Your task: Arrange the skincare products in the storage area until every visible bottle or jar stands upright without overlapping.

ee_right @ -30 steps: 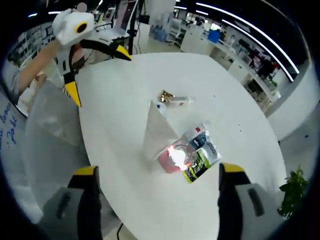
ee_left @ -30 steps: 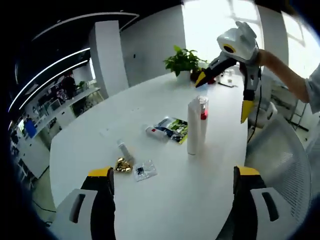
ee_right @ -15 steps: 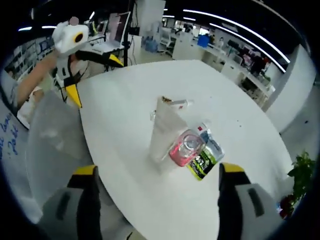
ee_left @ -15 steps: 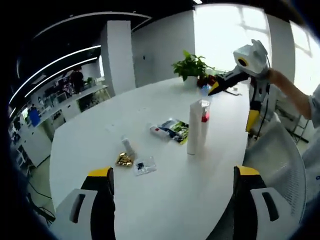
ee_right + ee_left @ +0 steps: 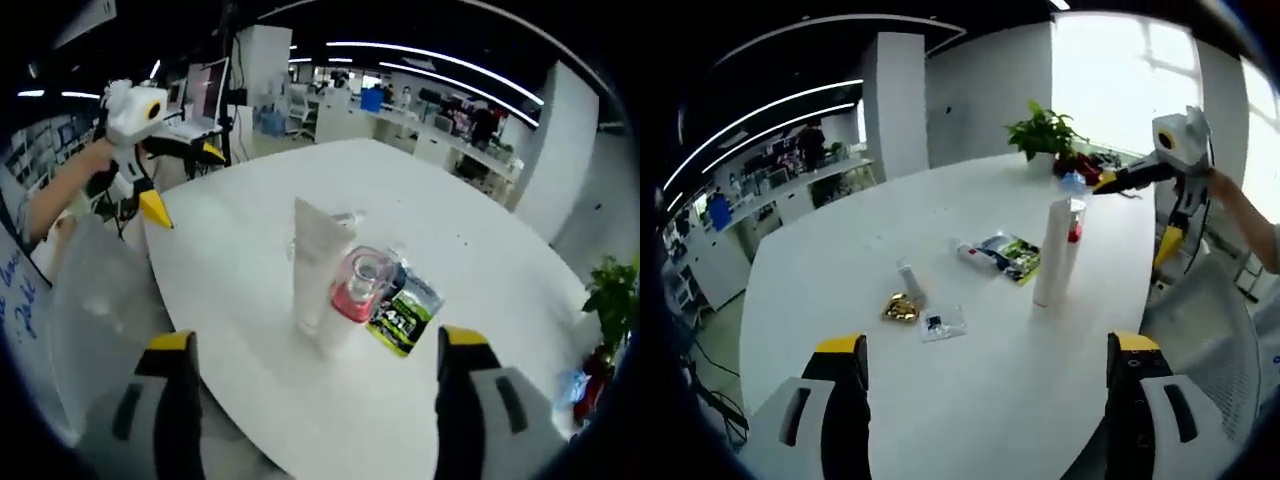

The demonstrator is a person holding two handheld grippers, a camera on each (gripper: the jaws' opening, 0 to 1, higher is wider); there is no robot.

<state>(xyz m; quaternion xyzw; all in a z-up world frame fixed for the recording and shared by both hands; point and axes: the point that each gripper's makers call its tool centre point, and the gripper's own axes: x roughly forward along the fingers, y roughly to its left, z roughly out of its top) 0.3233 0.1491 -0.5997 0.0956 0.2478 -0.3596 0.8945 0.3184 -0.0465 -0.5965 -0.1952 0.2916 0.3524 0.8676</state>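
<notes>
A tall white tube stands upright on the white table, with a clear bottle with pink liquid upright right beside it. Flat sachets lie just behind them. A small white tube, a gold item and a small clear packet lie on the table to the left. My left gripper is open, well back from everything. My right gripper is open and empty, near the standing pair; it also appears at the far right.
A potted plant stands at the table's far end, with small red and blue items near it. A grey mesh chair sits at the table's edge. A person's arm holds the right gripper. Office desks lie beyond.
Both views have drawn back and lowered toward table level. The right gripper has moved away to the right in the left gripper view. The products have not moved.
</notes>
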